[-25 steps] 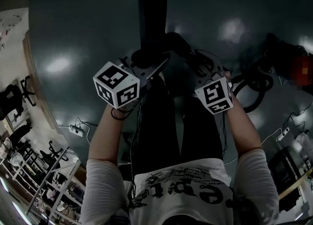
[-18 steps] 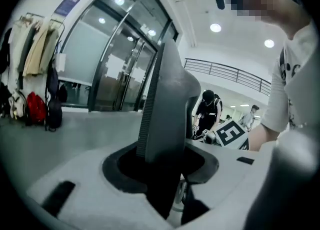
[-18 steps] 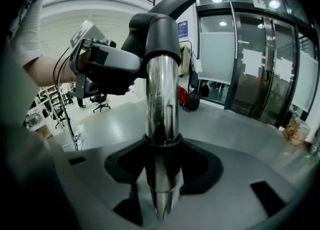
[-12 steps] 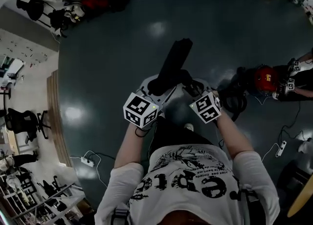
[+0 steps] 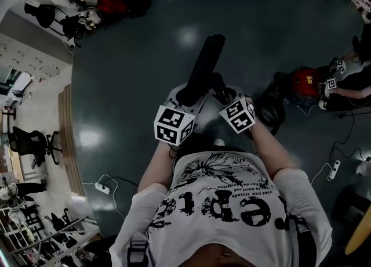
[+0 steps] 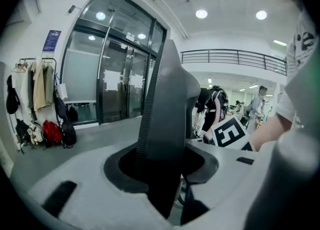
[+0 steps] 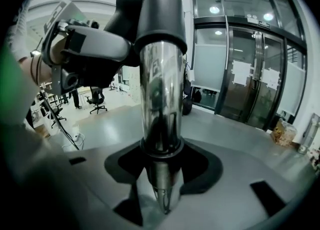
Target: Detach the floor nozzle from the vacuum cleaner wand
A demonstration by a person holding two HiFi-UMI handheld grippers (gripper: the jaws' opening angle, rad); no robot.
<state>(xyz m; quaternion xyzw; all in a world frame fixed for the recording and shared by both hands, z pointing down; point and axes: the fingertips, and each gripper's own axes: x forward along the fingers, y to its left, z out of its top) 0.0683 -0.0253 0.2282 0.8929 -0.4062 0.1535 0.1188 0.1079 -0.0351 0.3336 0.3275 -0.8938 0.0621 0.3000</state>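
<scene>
Both parts are held up in the air in front of the standing person, no surface involved, only the dark glossy floor [image 5: 116, 80] well below. Left tool [image 6: 162, 169] is clamped on the nozzle [image 5: 207, 60], a dark slab with a ribbed strip that fills its view; in the head view the slab points off toward 12–1 o'clock from the hands. Right tool [image 7: 162, 174] is clenched round the wand [image 7: 160, 99], a chrome tube running up between the jaws into a black elbow [image 7: 150, 14], with the other tool just beside that elbow at 10 o'clock. Step in hand, as I judge it: each half is gripped and the split comes next; the joint looks unbroken, nozzle and tube seem to meet at the elbow (can't tell whether any latch is freed, the seam is hidden). The next move probably calls for a straight pull apart along the tube axis, maybe with a slight twist, the wand side kept steady; chrome is slick, so the right grip could slip. Room: big open hall, with a red canister [image 5: 304, 81] and a looped hose [image 5: 271, 109] on the floor at 3 o'clock, a second person [image 5: 353, 86] beside it at the frame edge, a power strip [image 5: 103, 189] at 8 o'clock and chairs [image 5: 32, 144] at 9. The left gripper view shows glass doors [image 6: 117, 84], with hung coats [image 6: 35, 81] at 9 o'clock.
</scene>
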